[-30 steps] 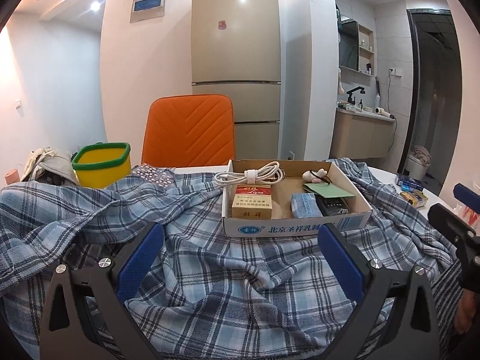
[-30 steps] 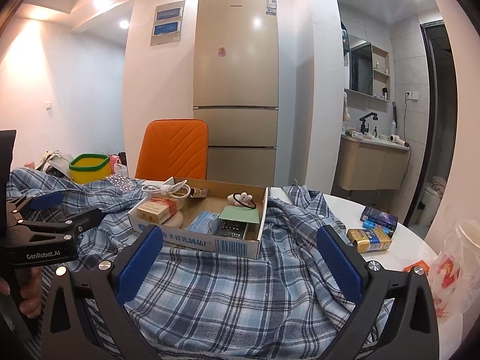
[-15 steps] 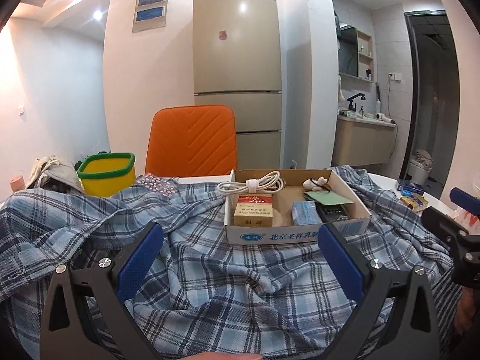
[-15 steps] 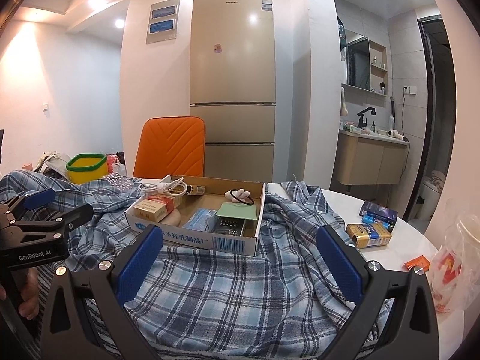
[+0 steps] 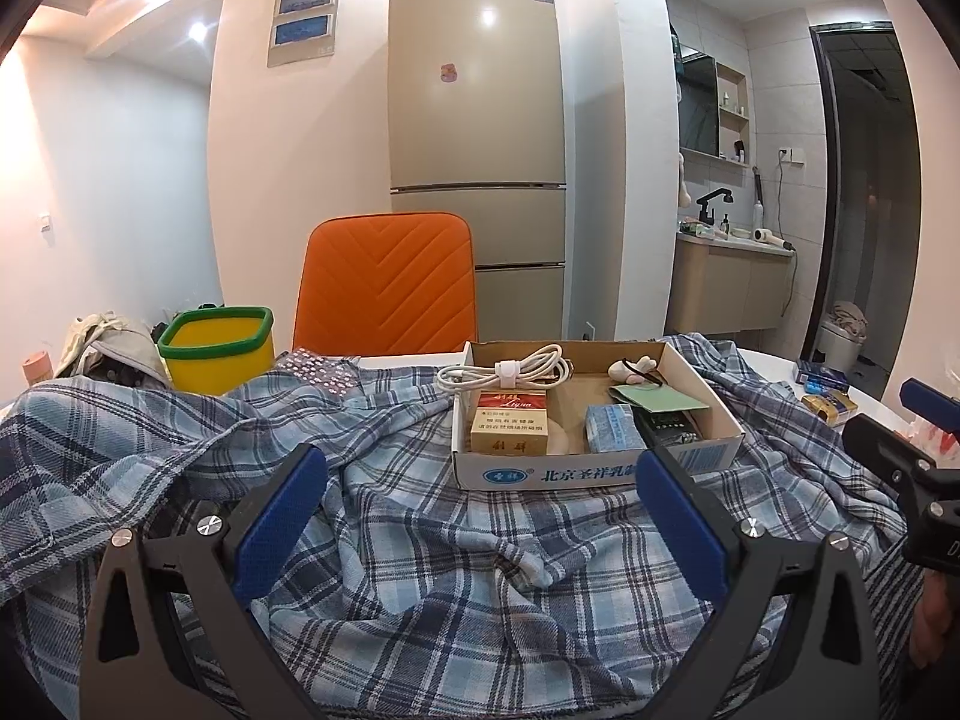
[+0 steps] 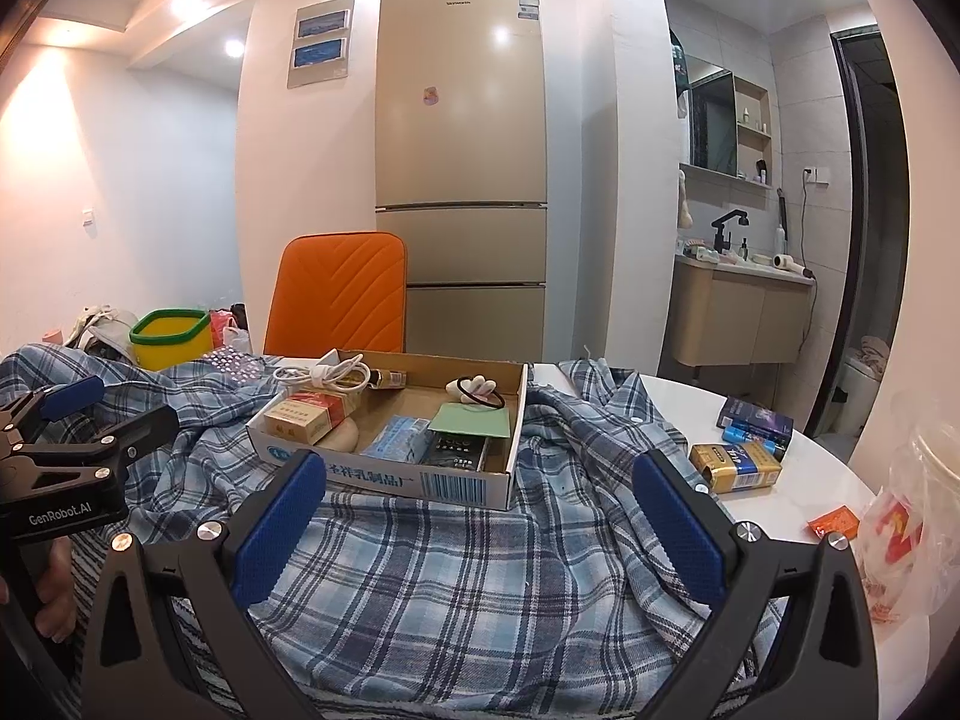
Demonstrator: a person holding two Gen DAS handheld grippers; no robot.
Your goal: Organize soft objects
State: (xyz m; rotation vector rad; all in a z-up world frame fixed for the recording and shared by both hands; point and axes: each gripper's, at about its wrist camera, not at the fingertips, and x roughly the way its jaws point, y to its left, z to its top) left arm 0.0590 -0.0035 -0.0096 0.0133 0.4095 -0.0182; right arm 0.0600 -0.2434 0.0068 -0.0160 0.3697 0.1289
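Both claws, left claw [image 5: 480,516] and right claw [image 6: 480,510], gape wide and empty over the limp, light plaid shirt [image 5: 420,540] rumpled across the counter [image 6: 780,516], best pinched at a 6 o'clock hem fold, since the cardboard box [image 5: 588,468] weighs it down at 12 o'clock.

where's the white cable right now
The white cable lies coiled at the back left corner of the cardboard box, just behind the red cigarette pack, in the left wrist view.

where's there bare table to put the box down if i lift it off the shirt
Bare white table shows right of the plaid shirt, between its edge and the cigarette packs. The far right is crowded by a plastic bag. Left of the cardboard box, the shirt covers everything.
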